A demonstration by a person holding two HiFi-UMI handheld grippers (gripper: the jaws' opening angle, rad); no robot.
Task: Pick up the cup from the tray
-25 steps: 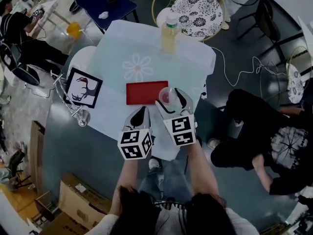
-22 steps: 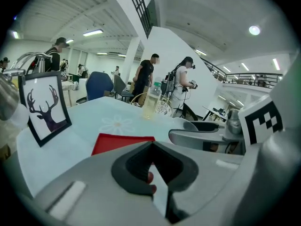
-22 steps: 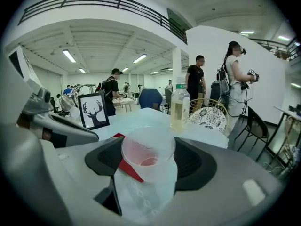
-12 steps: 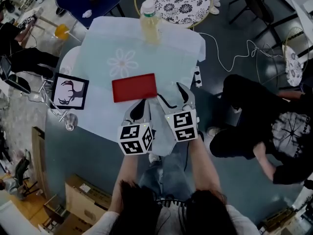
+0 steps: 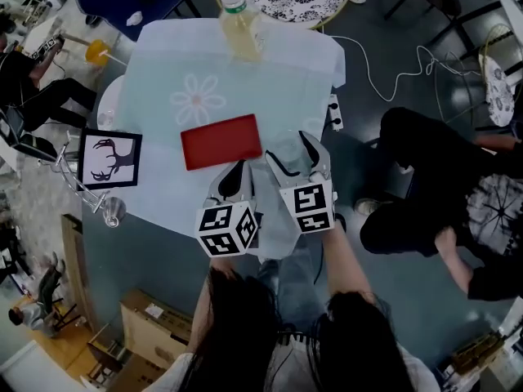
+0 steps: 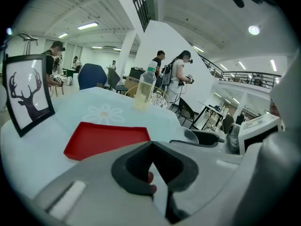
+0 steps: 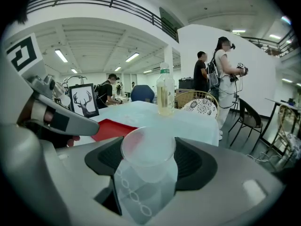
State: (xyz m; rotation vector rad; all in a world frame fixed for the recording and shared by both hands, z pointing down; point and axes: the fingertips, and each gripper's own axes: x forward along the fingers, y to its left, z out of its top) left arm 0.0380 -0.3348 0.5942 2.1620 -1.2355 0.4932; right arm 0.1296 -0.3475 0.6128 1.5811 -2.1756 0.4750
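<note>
The clear plastic cup [image 7: 146, 171] sits upright between the jaws of my right gripper [image 7: 148, 168], which is shut on it. It has a ring pattern on its wall. In the head view the right gripper [image 5: 292, 155] hangs just right of the red tray [image 5: 221, 140], over the table's near edge, and the cup is hard to make out there. The tray [image 6: 107, 138] lies flat with nothing on it. My left gripper [image 5: 235, 183] is beside the right one, just below the tray. Its jaws [image 6: 155, 171] are shut with nothing between them.
A bottle of yellow drink [image 5: 237, 23] stands at the far edge of the pale table [image 5: 245, 80]. A framed deer picture [image 5: 109, 158] and a wine glass [image 5: 113, 212] are at the left. A seated person in black [image 5: 441, 186] is close on the right.
The right gripper has carried the cup off the tray's right end, back toward the near table edge. The left gripper stays beside it. The head camera has shifted.
</note>
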